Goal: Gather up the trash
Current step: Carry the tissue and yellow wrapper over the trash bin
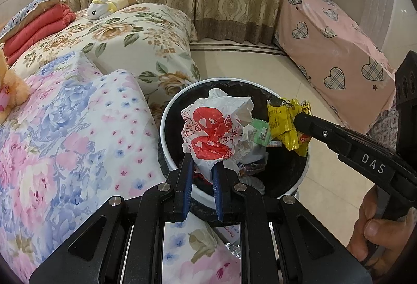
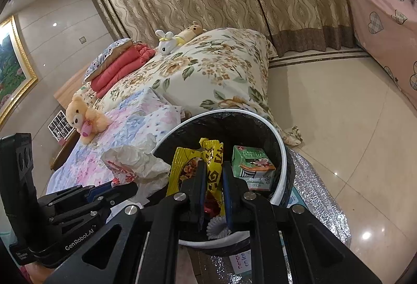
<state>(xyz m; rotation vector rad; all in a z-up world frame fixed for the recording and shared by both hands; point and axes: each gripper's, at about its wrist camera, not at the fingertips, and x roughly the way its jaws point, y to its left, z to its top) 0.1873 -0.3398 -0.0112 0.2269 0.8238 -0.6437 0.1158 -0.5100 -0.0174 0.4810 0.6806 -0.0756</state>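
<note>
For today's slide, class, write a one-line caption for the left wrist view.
Left hand-held gripper holds a plastic bag over the bin; the right hand-held gripper brings a yellow wrapper.

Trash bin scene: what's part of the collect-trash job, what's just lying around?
Job:
trash bin
white plastic bag with red print, in left gripper
yellow snack wrapper, in right gripper
green drink carton, in the bin

Lying about:
white bunny plush
teddy bear
red folded quilt
floral bedding

Green carton and scraps crowd the bin; bed flanks it.
</note>
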